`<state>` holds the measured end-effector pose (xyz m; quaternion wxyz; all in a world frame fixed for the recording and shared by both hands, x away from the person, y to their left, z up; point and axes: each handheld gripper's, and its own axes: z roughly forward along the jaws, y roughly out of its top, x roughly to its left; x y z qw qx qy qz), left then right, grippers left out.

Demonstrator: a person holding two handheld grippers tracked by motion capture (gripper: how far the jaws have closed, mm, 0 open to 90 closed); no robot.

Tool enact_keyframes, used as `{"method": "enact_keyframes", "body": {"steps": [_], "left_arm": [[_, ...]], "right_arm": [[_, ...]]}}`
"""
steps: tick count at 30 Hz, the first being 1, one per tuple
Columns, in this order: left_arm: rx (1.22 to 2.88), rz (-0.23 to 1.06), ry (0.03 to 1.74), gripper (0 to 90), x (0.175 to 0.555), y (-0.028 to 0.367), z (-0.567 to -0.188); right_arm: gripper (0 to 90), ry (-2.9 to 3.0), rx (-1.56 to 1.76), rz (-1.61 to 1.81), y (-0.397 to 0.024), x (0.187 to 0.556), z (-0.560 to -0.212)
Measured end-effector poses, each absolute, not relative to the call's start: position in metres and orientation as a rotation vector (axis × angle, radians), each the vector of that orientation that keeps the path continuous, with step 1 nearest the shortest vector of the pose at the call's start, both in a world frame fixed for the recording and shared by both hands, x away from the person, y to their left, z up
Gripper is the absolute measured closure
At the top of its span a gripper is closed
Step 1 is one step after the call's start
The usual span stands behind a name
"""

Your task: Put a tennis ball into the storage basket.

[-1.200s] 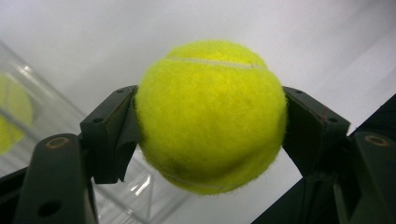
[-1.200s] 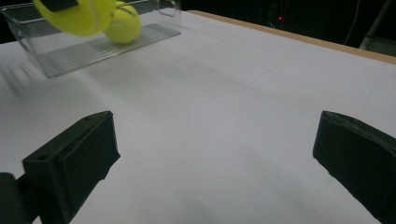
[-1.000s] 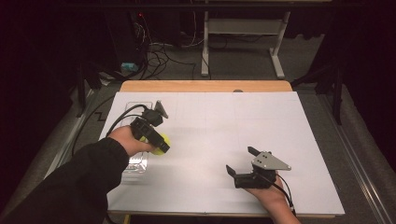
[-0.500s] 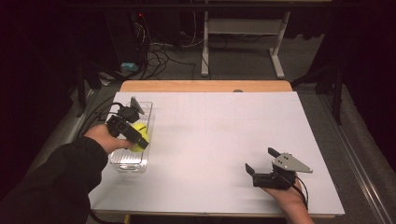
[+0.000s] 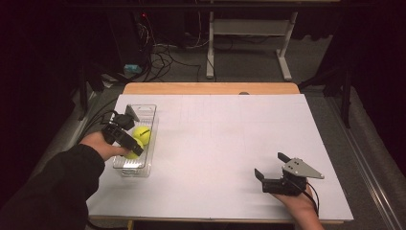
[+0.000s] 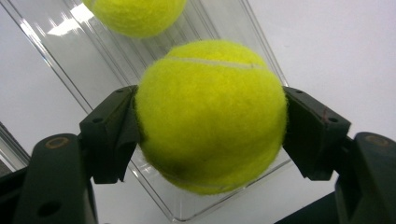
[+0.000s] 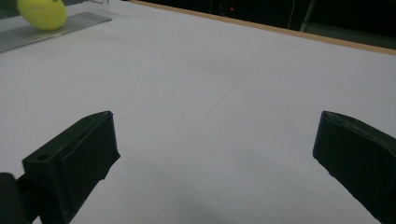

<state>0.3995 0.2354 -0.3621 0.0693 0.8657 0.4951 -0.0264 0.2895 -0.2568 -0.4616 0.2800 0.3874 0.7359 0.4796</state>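
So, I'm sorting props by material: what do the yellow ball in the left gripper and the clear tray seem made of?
The yellow ball held in the left gripper looks felt-covered: fuzzy matte nap, pale curved seam, likely a tennis ball. The clear rectangular tray looks like hard glossy plastic, transparent with bright glints on its walls; glass can't be excluded.

left gripper (image 5: pixel 128 143) at about 9 o'clock on the table, reached in from 7 o'clock on a dark-sleeved forearm (image 5: pixel 52 189), jaws pointing toward 4 o'clock and clamped on a tennis ball (image 6: pixel 210 114), one jaw pressed against each side of it. right gripper (image 5: pixel 269 167) down at 5 o'clock, held by a bare hand (image 5: pixel 297 203) entering from the bottom edge, jaws spread wide apart with nothing between, aimed toward 10 o'clock, low over the surface.
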Motion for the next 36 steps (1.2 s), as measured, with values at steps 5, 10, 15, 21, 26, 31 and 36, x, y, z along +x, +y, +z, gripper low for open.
{"method": "enact_keyframes", "body": {"steps": [5,10,15,21,26,31,36], "left_arm": [[2.615,-0.086,1.497,26.5,0.400,0.235,-0.371],[2.630,-0.078,1.490,26.1,0.400,0.233,-0.376],[2.630,-0.022,1.438,6.2,0.398,0.230,-0.367],[2.642,0.013,1.373,0.6,0.393,0.218,-0.357],[2.696,-0.014,1.307,0.5,0.390,0.195,-0.362],[2.712,-0.025,1.230,0.5,0.387,0.168,-0.364],[2.728,-0.028,1.164,0.4,0.385,0.141,-0.366]], "right_arm": [[0.0,1.972,1.040,1.288,-0.256,0.289,-0.462],[0.0,1.974,1.039,1.288,-0.256,0.289,-0.462],[0.0,1.979,1.035,1.286,-0.255,0.289,-0.462],[0.0,1.978,1.038,1.287,-0.255,0.289,-0.462],[0.0,1.972,1.034,1.288,-0.256,0.289,-0.461],[0.0,1.978,1.035,1.290,-0.255,0.289,-0.462],[0.0,1.978,1.035,1.290,-0.255,0.289,-0.461]]}}
